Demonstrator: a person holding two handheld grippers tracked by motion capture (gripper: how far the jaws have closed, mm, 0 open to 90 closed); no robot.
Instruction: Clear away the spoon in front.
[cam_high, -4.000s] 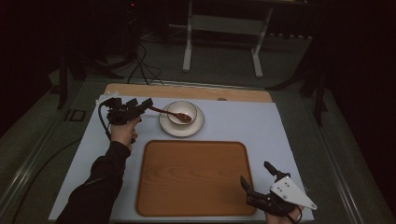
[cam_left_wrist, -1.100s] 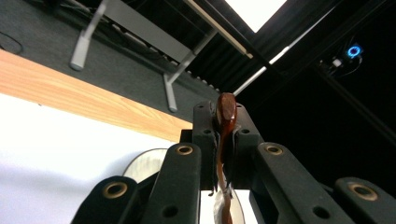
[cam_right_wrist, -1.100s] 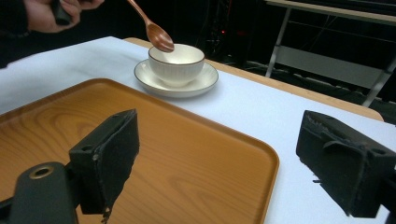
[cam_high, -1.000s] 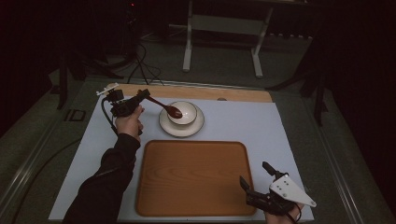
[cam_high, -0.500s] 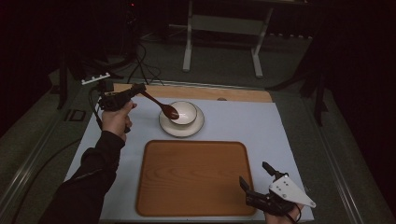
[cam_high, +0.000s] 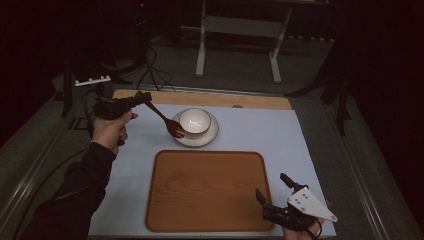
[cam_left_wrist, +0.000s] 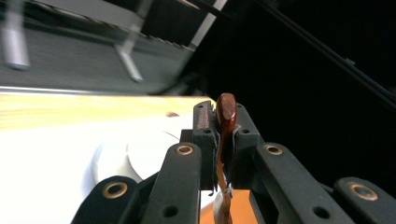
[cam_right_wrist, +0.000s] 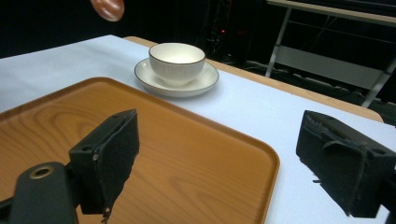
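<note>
A white bowl stands on a white saucer at the back of the white mat. My left gripper is shut on the handle of a brown wooden spoon, held in the air left of the bowl. The spoon slants down, its head by the saucer's left rim. In the left gripper view the spoon's handle is pinched between the jaws of the left gripper. My right gripper is open at the wooden tray's front right corner, nothing between the jaws of the right gripper. Its view shows the bowl and the spoon head.
A bare wooden strip runs along the table's far edge. Beyond it stand a metal frame and cables on the dark floor. The mat is bare right of the saucer.
The left gripper has lifted the spoon out of the bowl and drawn it back to the left, so its head now hangs outside the bowl. The right gripper has stayed put.
</note>
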